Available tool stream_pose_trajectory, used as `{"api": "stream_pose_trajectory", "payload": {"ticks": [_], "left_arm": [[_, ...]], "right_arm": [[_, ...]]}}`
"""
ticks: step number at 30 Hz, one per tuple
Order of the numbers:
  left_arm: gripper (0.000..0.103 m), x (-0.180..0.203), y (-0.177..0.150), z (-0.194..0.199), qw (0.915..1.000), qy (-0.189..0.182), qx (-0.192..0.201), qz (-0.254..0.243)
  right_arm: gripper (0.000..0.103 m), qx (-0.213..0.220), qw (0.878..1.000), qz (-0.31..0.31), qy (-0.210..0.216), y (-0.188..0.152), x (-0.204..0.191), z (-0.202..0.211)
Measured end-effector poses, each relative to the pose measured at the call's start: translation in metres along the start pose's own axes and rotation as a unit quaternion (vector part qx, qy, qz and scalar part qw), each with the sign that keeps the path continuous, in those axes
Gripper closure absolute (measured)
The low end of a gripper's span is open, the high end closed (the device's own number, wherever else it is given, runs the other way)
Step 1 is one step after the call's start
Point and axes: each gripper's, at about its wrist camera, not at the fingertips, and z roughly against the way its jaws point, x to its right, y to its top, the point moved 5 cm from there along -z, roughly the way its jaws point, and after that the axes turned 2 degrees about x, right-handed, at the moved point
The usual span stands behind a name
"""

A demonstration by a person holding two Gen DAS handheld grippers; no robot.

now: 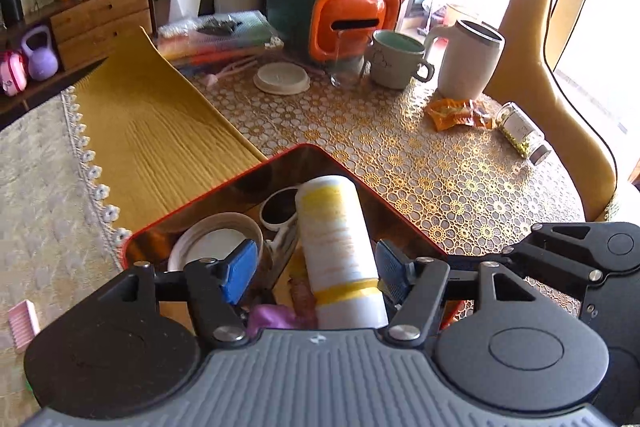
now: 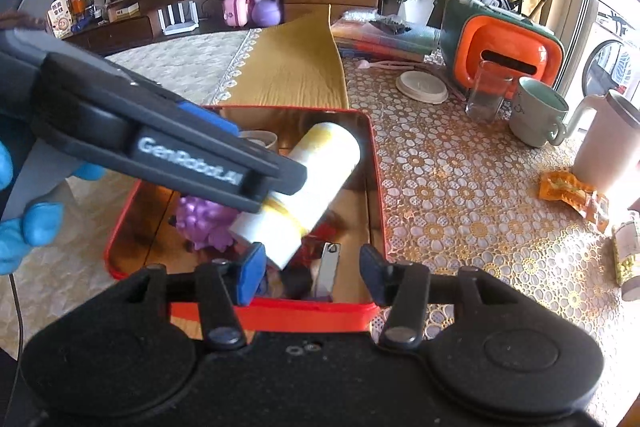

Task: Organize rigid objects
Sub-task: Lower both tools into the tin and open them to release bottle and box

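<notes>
From where I sit, the table [image 1: 420,163] fills both views, its lace cloth running out to the right edge of each frame. Lower centre of both sits the red tin [image 2: 378,163], wall up, already holding several bits.

Inside it, the white-and-yellow bottle [image 1: 336,251] lies on its side. In the left wrist view its long axis runs almost straight away from the camera, lower centre to mid-frame, so it lines up with the left tongs [image 1: 316,267]. Those tongs straddle its near end: the right pad [image 1: 390,263] sits just beside the bottle, the left pad [image 1: 240,269] stands clear of it. I read them as open, bottle between but not pinched, so it looks dropped into the tin.

In the right wrist view the same bottle [image 2: 320,163] slants from lower centre up to the right, its near end just beside the left finger of the right tongs [image 2: 310,273]. These are open too, nothing between them but the tin's floor.

Smaller things left out: the mug [image 1: 396,61] and the tall cup [image 1: 468,63] in the upper right of the left view, the jar [image 1: 520,133] lying at the right edge. All lie right of the tin, so I judge the right hand nearer for the next pick.
</notes>
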Motion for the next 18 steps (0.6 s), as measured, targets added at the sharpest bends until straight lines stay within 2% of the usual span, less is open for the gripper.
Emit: {"api": "stream_pose_trajectory", "payload": {"ticks": [13, 18], "left_arm": [[0.038, -0.028, -0.023, 0.062, 0.9995, 0.011, 0.027, 0.01], [0.038, -0.049, -0.04, 0.086, 0.9987, 0.033, 0.036, 0.012]], "right_arm": [[0.044, 0.019, 0.999, -0.018, 0.03, 0.006, -0.023, 0.032], [0.041, 0.026, 0.999, -0.011, 0.044, 0.01, -0.045, 0.039]]}}
